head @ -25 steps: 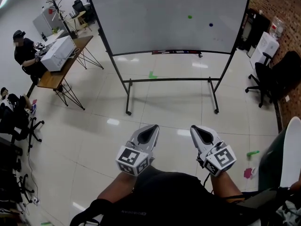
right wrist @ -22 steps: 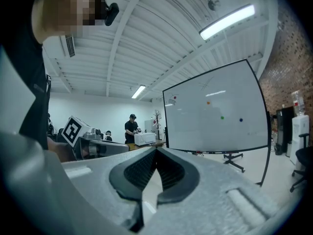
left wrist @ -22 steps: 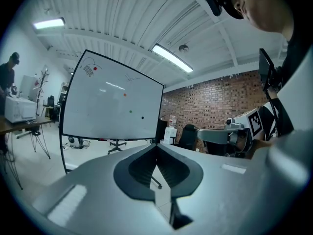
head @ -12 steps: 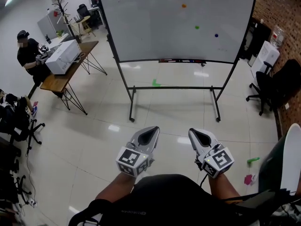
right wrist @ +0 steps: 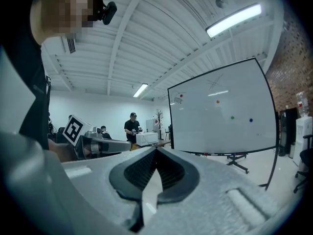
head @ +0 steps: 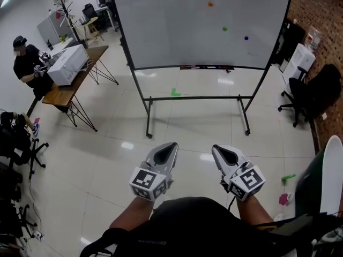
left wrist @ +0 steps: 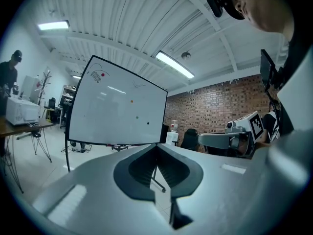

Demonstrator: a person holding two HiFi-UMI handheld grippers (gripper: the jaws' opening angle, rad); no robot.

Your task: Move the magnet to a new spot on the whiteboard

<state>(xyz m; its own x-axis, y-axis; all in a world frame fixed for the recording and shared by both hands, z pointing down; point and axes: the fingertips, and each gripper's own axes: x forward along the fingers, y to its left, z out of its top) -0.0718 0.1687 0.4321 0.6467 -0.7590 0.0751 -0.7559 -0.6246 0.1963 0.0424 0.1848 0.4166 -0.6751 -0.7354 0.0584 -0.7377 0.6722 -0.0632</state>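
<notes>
A large whiteboard (head: 203,25) on a wheeled black stand faces me across the tiled floor. Small round magnets sit on it: an orange magnet (head: 210,4), a green magnet (head: 224,29) and a blue magnet (head: 246,37). The left gripper view also shows a red magnet (left wrist: 102,75) by a scribble at the whiteboard's (left wrist: 117,111) upper left. My left gripper (head: 172,145) and right gripper (head: 216,149) are held level side by side, well short of the board. Both are shut with nothing between the jaws.
A wooden table (head: 64,92) with a white box (head: 67,63) stands at the left, where a person (head: 24,58) sits. Black office chairs (head: 313,90) stand by the brick wall at the right. A marker tray (head: 206,67) runs under the board. Green tape (head: 174,92) marks the floor.
Both grippers and my view have moved forward towards the whiteboard, which now looks slightly nearer. Both stay shut and empty.
</notes>
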